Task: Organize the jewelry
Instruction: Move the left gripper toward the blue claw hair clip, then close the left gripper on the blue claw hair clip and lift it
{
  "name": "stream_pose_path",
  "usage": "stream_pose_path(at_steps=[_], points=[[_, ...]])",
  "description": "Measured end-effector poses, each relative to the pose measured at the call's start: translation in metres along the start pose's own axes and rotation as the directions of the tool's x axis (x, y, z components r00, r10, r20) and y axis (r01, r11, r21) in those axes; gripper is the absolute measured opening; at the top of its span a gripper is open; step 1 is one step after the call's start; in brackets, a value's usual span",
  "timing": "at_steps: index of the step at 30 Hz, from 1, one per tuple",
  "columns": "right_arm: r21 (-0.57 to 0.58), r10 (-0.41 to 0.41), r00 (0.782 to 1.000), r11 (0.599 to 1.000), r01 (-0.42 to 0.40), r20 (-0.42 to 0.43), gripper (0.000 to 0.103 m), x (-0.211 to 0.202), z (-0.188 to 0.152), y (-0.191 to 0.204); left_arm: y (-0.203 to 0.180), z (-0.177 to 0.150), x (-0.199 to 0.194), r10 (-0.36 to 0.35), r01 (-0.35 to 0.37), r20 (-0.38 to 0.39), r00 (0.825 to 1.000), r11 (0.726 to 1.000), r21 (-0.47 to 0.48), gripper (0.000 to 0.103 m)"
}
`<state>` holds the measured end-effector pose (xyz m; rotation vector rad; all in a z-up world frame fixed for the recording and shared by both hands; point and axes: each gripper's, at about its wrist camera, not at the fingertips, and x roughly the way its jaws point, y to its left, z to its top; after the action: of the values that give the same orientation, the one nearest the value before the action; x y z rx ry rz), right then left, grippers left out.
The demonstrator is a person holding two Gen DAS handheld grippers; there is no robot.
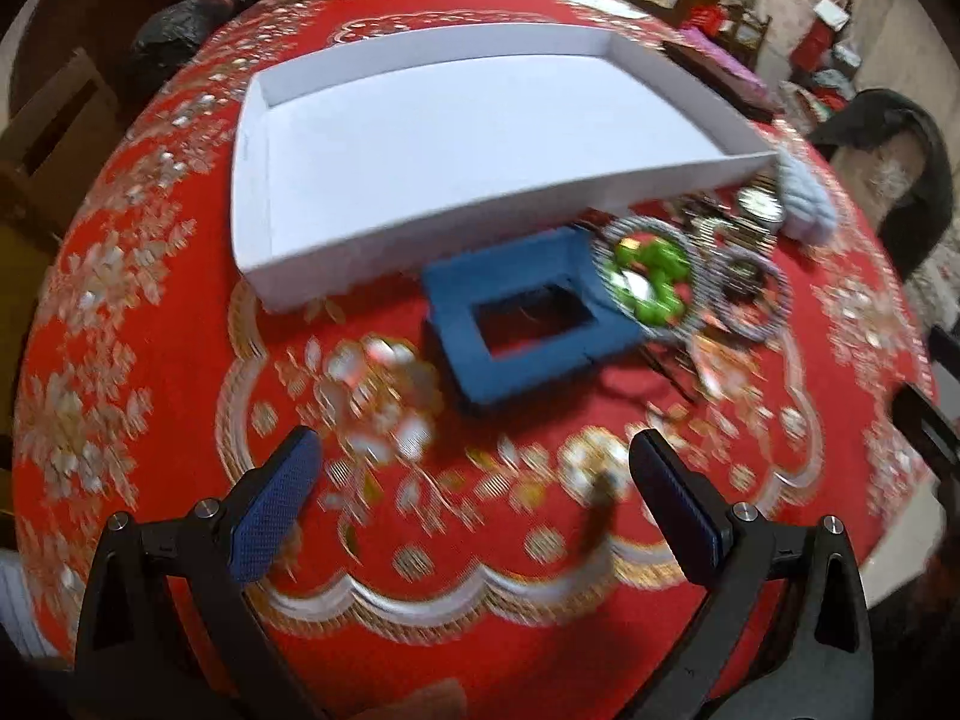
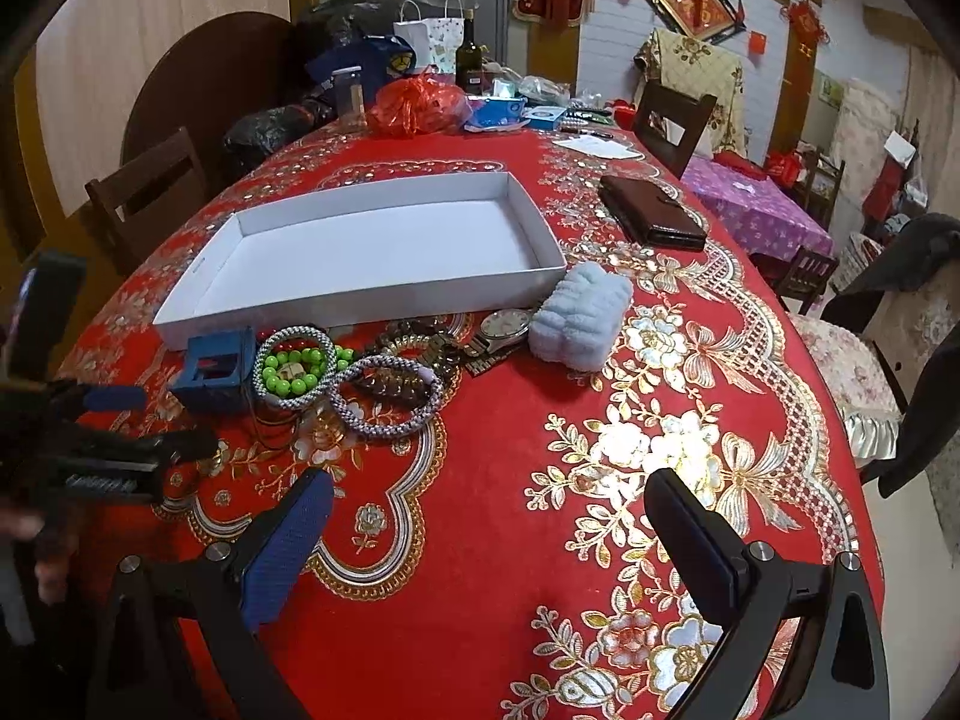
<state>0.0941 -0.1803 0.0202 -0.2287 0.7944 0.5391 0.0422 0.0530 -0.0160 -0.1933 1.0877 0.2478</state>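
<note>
Zero pieces sorted: white tray (image 2: 384,240) bare. Bracelets (image 2: 336,372), watch (image 2: 504,324), blue box (image 2: 210,369) heaped on tabletop (image 2: 510,480) at tray's 6 o'clock. Left tool (image 1: 474,462), right tool (image 2: 489,504) both spread, holding nothing.

My right gripper (image 2: 480,546) has bare cloth ahead up to the jewelry heap (image 2: 354,375), with the fluffy blue bundle (image 2: 579,315) flanking its right end. The blue box (image 1: 522,324) and the white tray (image 1: 480,138) wall block my left gripper (image 1: 474,504); the tray's floor lies open
</note>
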Motion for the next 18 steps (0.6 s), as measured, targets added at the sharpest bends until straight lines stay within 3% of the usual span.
stream_pose_path(at_steps=[8,18], points=[[0.013,0.002,1.0,1.0,-0.002,0.014,0.103,-0.002,-0.001,-0.004,-0.008,0.015,0.014,-0.028,0.028,0.027,0.999,1.0,0.006,0.102],[-0.006,-0.013,1.0,1.0,0.013,-0.002,0.103,0.002,-0.001,-0.001,-0.001,0.019,0.017,0.004,-0.002,0.059,0.998,0.999,-0.04,0.102]])
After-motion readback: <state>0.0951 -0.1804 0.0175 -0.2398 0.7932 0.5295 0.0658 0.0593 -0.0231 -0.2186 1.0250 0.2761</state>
